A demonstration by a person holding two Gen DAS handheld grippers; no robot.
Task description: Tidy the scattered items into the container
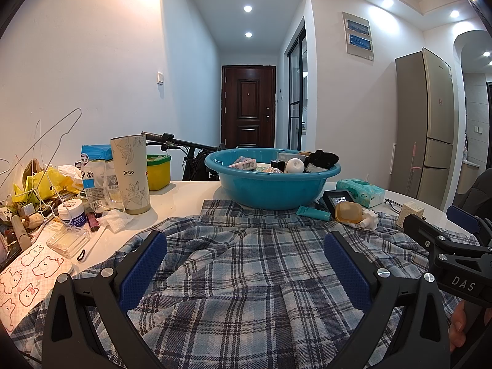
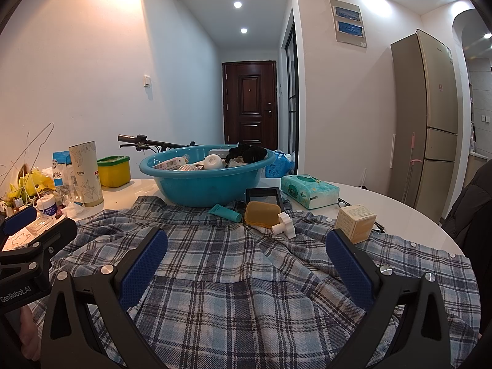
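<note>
Both the left gripper (image 1: 246, 264) and the right gripper (image 2: 246, 261) hang wide and empty above the shirt (image 2: 233, 276). Better take the yellow case (image 2: 261, 213) first, by its short sides, then lift it into the basin (image 2: 172, 181).

Left hand-held gripper (image 1: 246, 264): spread wide above plaid shirt (image 1: 246, 276)
Basin (image 1: 270, 190): far centre, filled
Tumbler (image 1: 130, 175): left, upright on bench (image 1: 184, 193)

Dark wooden door (image 1: 247, 106) down the hallway, tall beige fridge (image 1: 426, 126) right, bicycle handlebar (image 2: 144, 143) behind table.
</note>
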